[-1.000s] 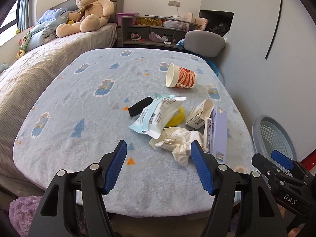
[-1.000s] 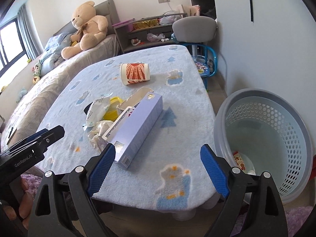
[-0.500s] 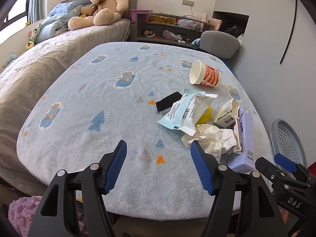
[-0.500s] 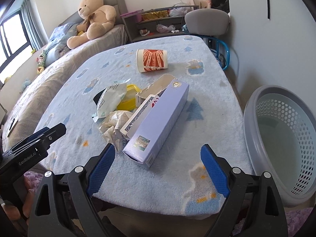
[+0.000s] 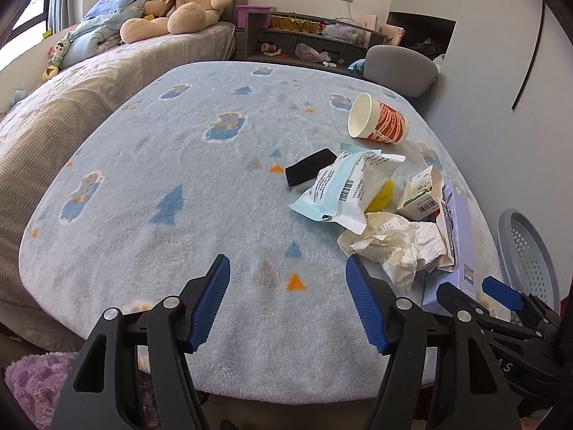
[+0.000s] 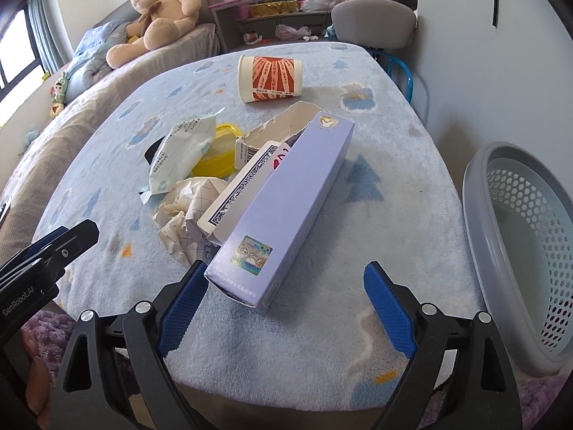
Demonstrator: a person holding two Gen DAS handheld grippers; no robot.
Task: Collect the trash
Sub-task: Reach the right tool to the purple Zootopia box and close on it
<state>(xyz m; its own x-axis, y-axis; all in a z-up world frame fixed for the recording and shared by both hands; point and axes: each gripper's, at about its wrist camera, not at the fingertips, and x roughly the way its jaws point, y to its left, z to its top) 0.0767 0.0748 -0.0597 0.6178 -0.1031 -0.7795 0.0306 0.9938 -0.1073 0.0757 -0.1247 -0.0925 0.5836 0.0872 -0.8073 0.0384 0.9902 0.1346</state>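
A blue fleece-covered table [image 6: 358, 329] carries the litter. The left gripper [image 5: 286, 301] is held open over bare cloth; the right gripper [image 6: 283, 308] — open, nearer — is met endwise by the lilac carton [image 6: 286, 211], its length running away; the basket [image 6: 515, 251] stands rightward.

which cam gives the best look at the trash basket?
Right wrist. The grey basket shows its rim, perforated wall and much of its inside, beside the table's right edge. The left wrist view catches only a slice of it at the frame's right edge.
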